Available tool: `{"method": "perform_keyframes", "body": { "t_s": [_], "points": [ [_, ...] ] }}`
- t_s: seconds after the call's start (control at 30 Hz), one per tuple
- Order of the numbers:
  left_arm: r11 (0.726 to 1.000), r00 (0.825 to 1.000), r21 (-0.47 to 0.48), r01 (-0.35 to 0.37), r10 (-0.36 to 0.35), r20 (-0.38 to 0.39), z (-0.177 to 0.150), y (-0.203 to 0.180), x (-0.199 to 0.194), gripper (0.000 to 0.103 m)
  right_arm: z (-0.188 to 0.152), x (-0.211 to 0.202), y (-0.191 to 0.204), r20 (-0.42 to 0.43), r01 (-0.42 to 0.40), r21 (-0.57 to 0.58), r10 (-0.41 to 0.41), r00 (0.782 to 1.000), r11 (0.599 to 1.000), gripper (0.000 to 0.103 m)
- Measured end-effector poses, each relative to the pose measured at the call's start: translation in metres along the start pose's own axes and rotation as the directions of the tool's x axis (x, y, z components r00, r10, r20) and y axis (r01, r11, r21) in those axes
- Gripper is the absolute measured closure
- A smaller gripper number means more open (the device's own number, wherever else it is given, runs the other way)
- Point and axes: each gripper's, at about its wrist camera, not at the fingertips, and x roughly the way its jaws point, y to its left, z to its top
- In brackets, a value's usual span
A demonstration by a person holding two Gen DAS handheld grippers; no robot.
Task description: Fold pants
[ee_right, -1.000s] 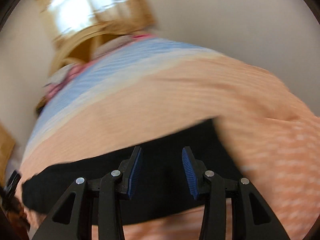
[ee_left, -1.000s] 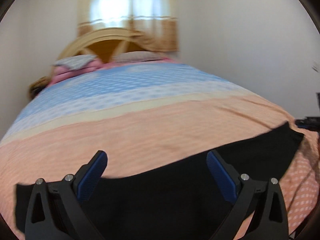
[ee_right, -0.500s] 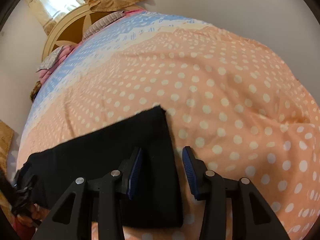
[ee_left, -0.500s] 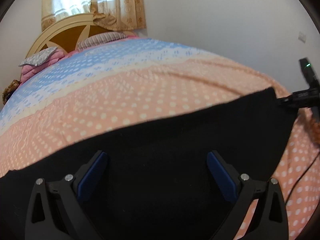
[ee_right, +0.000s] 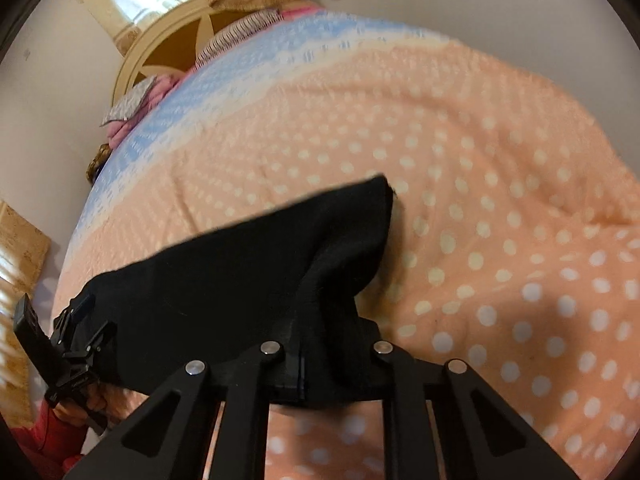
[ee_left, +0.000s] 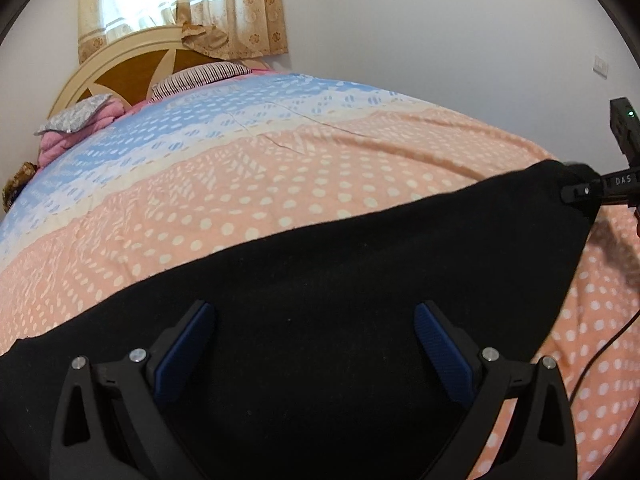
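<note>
Right tongs (ee_right: 326, 354) are closing, with the black pants' (ee_right: 240, 292) right end bunched and pinched between them. Left tongs (ee_left: 314, 344) are spread wide above the pants, nothing gripped. Pants are laid across the near part of the dotted bed (ee_left: 280, 184).

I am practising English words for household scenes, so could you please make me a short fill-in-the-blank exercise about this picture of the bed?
1. The black fabric pants lie on a bedspread whose peach part has white ____.
2. The left tongs stand ____ above the pants.
3. The right tongs are closing on the ____.

Missing words: dots; open; pants
</note>
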Motion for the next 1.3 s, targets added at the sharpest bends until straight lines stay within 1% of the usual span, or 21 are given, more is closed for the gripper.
{"method": "perform_keyframes", "body": {
  "t_s": [0.1, 0.2, 0.33, 0.4, 0.53, 0.6, 0.67, 0.7, 0.73, 0.77, 0.8, 0.87, 0.93, 1.0, 1.03, 1.1, 1.13, 1.17, 1.2, 1.23, 1.3],
  "points": [
    [0.999, 0.999, -0.049, 0.017, -0.015, 0.04, 0.006, 0.014, -0.016, 0.001, 0.003, -0.027, 0.035, 0.072, -0.01, -0.059, 0.014, 0.997, 0.998, 0.089],
    [0.998, 0.997, -0.069, 0.014, -0.009, 0.072, 0.008, 0.031, -0.03, 0.001, 0.002, -0.047, 0.099, 0.1, -0.044, -0.203, 0.066, 0.993, 0.978, 0.089],
    [0.995, 0.994, -0.092, -0.037, 0.046, 0.1, 0.001, 0.056, -0.045, 0.001, -0.01, -0.041, 0.174, 0.06, -0.117, -0.344, 0.146, 0.987, 0.932, 0.089],
    [0.99, 0.992, -0.124, -0.062, 0.075, 0.105, -0.006, 0.074, -0.051, 0.001, -0.025, -0.021, 0.215, 0.007, -0.146, -0.432, 0.165, 0.986, 0.89, 0.089],
    [0.976, 0.989, -0.191, -0.102, 0.12, 0.087, -0.018, 0.108, -0.054, 0.001, -0.063, 0.027, 0.273, -0.052, -0.125, -0.574, 0.116, 0.992, 0.809, 0.089],
    [0.972, 0.987, -0.204, -0.119, 0.137, 0.08, -0.024, 0.12, -0.055, 0.001, -0.081, 0.044, 0.291, -0.06, -0.117, -0.621, 0.102, 0.993, 0.775, 0.088],
    [0.969, 0.985, -0.208, -0.135, 0.154, 0.079, -0.029, 0.129, -0.056, 0.001, -0.097, 0.053, 0.305, -0.05, -0.084, -0.671, 0.068, 0.996, 0.737, 0.087],
    [0.967, 0.984, -0.21, -0.142, 0.161, 0.08, -0.03, 0.132, -0.056, 0.001, -0.105, 0.059, 0.311, -0.029, -0.05, -0.698, 0.042, 0.999, 0.714, 0.084],
    [0.967, 0.983, -0.211, -0.145, 0.166, 0.082, -0.031, 0.135, -0.056, 0.001, -0.11, 0.063, 0.315, -0.011, -0.022, -0.709, 0.021, 1.0, 0.705, 0.083],
    [0.966, 0.982, -0.214, -0.146, 0.167, 0.084, -0.031, 0.137, -0.055, 0.001, -0.116, 0.068, 0.319, -0.005, -0.006, -0.716, 0.003, 1.0, 0.698, 0.07],
    [0.965, 0.983, -0.218, -0.144, 0.166, 0.084, -0.032, 0.14, -0.056, 0.001, -0.121, 0.069, 0.32, -0.009, -0.017, -0.716, 0.016, 1.0, 0.698, 0.054],
    [0.964, 0.983, -0.226, -0.14, 0.162, 0.084, -0.033, 0.144, -0.054, 0.001, -0.126, 0.064, 0.323, -0.032, -0.084, -0.696, 0.086, 0.996, 0.714, 0.042],
    [0.963, 0.983, -0.228, -0.141, 0.164, 0.082, -0.034, 0.147, -0.054, 0.001, -0.13, 0.058, 0.323, -0.074, -0.167, -0.665, 0.158, 0.985, 0.728, 0.042],
    [0.964, 0.984, -0.227, -0.138, 0.16, 0.083, -0.035, 0.149, -0.054, 0.001, -0.131, 0.045, 0.322, -0.114, -0.275, -0.618, 0.262, 0.958, 0.736, 0.042],
    [0.964, 0.983, -0.226, -0.14, 0.162, 0.082, -0.034, 0.149, -0.054, 0.001, -0.128, 0.039, 0.319, -0.119, -0.319, -0.597, 0.311, 0.943, 0.736, 0.044],
    [0.964, 0.982, -0.221, -0.146, 0.168, 0.083, -0.035, 0.149, -0.054, 0.001, -0.114, 0.023, 0.307, -0.09, -0.369, -0.534, 0.383, 0.92, 0.761, 0.072],
    [0.963, 0.982, -0.225, -0.147, 0.169, 0.08, -0.035, 0.149, -0.053, 0.001, -0.103, 0.019, 0.299, -0.075, -0.378, -0.497, 0.395, 0.916, 0.781, 0.077],
    [0.962, 0.983, -0.232, -0.143, 0.164, 0.077, -0.035, 0.15, -0.052, 0.001, -0.094, 0.019, 0.29, -0.055, -0.359, -0.469, 0.379, 0.924, 0.807, 0.083],
    [0.962, 0.984, -0.236, -0.138, 0.159, 0.075, -0.036, 0.15, -0.051, 0.001, -0.088, 0.022, 0.284, -0.026, -0.306, -0.455, 0.33, 0.944, 0.837, 0.088],
    [0.962, 0.985, -0.238, -0.134, 0.156, 0.073, -0.036, 0.149, -0.05, 0.001, -0.084, 0.026, 0.279, -0.005, -0.258, -0.446, 0.286, 0.958, 0.857, 0.088],
    [0.964, 0.985, -0.229, -0.137, 0.157, 0.069, -0.037, 0.146, -0.05, 0.001, -0.075, 0.039, 0.27, 0.009, -0.248, -0.379, 0.272, 0.962, 0.891, 0.088]
  ]
}}
